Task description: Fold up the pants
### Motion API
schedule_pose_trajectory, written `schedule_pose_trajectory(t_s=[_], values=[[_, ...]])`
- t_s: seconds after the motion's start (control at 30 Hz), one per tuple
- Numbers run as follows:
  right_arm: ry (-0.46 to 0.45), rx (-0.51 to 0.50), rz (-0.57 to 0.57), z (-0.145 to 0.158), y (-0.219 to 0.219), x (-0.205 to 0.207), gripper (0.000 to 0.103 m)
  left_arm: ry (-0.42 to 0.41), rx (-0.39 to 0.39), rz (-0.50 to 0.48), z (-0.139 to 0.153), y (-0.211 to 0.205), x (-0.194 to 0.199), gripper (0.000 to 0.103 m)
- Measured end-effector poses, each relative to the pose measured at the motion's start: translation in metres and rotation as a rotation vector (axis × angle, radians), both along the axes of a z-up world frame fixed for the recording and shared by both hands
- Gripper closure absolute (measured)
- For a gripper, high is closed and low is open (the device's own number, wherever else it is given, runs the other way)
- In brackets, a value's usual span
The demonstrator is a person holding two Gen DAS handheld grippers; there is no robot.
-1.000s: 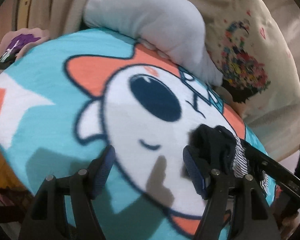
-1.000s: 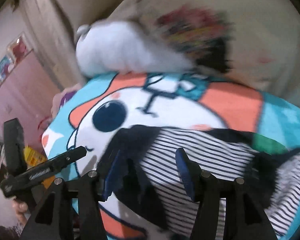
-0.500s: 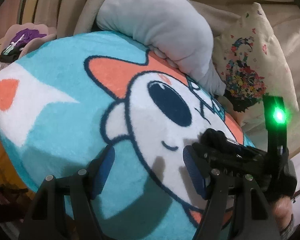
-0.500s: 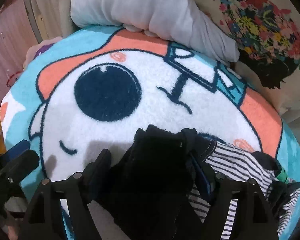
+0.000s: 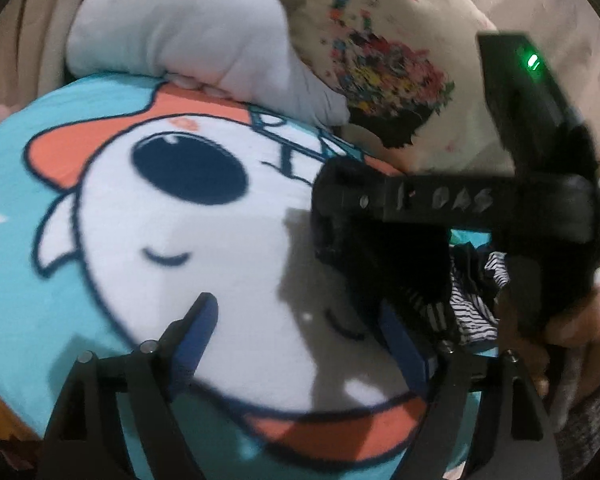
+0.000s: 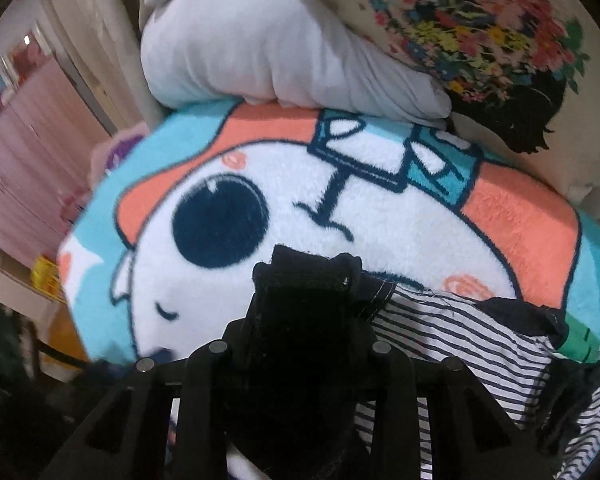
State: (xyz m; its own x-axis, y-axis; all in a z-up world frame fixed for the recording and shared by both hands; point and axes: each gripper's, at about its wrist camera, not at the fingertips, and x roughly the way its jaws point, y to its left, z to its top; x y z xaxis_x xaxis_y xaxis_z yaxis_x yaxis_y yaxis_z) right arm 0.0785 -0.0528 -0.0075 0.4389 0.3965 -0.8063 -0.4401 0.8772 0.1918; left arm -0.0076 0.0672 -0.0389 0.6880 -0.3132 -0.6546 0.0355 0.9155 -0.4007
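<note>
While the right gripper (image 6: pixel 300 320) has just been closing, its jaws clamp a dark bunched edge of the pants (image 6: pixel 440 328) at lower centre of the right wrist view. The left gripper (image 5: pixel 300 344) has just widened and stands released, empty, over the cartoon blanket (image 5: pixel 180 240); the pants lie at right.

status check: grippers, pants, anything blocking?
Right gripper just closed on the pants' black waistband. Left gripper open, empty, over the blanket. Pants still bunched, unfolded. Nothing blocking.
</note>
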Motion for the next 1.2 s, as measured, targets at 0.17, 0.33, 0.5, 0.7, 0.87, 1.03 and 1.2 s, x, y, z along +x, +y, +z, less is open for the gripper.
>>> schedule_pose_trajectory(t_s=[0.17,0.33,0.5,0.7,0.87,1.03,1.2], values=[[-0.017,0.101,-0.008,0.014,-0.020,-0.005,0.068,0.072,-0.037,-0.092,0.000,-0.023,0.024,0.097],[-0.039,0.183,-0.016,0.025,-0.045,-0.010,0.069,0.022,-0.034,-0.117,0.021,-0.045,0.019,0.097],[-0.074,0.280,-0.061,0.039,-0.088,-0.016,0.069,-0.021,-0.015,-0.182,0.045,-0.081,0.021,0.097],[-0.121,0.394,-0.192,0.047,-0.170,-0.025,0.068,-0.049,0.029,-0.318,0.063,-0.156,0.030,0.097],[-0.109,0.475,-0.369,0.031,-0.252,-0.030,0.052,-0.035,0.115,-0.418,0.055,-0.214,0.032,0.093],[-0.138,0.431,-0.569,0.016,-0.314,-0.051,0.046,0.002,0.076,-0.520,0.059,-0.211,0.019,0.058],[-0.245,0.513,-0.571,0.038,-0.331,-0.074,0.046,-0.032,0.041,-0.417,0.075,-0.175,0.021,0.054]])
